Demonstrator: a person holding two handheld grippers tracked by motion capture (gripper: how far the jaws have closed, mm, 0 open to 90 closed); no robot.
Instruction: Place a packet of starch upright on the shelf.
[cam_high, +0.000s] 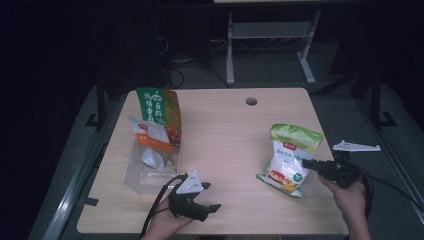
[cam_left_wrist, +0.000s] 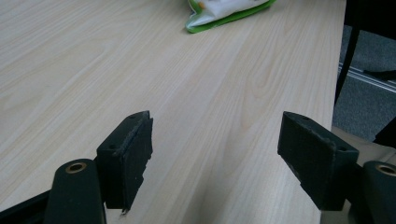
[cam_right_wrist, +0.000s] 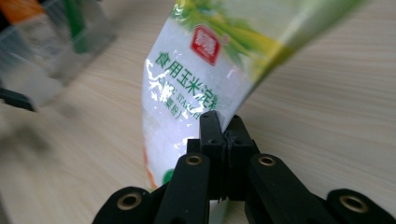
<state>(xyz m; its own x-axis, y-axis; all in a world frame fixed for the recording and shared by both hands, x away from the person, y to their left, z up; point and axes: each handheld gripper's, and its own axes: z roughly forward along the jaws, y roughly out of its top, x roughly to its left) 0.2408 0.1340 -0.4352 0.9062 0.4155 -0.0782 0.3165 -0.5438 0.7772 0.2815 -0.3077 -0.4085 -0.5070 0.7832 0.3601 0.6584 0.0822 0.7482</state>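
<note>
A white and green bag of starch (cam_high: 290, 156) is on the right half of the wooden table (cam_high: 225, 130), its right edge lifted. My right gripper (cam_high: 311, 164) comes in from the right and is shut on that edge. In the right gripper view the black jaws (cam_right_wrist: 224, 131) pinch the bag's (cam_right_wrist: 187, 88) rim, and the bag hangs tilted above the wood. My left gripper (cam_high: 210, 202) rests near the front edge, open, pointing right. Nothing is between its fingers (cam_left_wrist: 217, 135); the bag's corner (cam_left_wrist: 224, 11) lies farther off.
A clear plastic box (cam_high: 136, 176) stands at the left and holds a green and orange bag (cam_high: 161, 111) and a white and orange pouch (cam_high: 149, 136). A round cable hole (cam_high: 251, 101) is near the far edge. The table's right edge (cam_left_wrist: 334, 70) drops to the floor.
</note>
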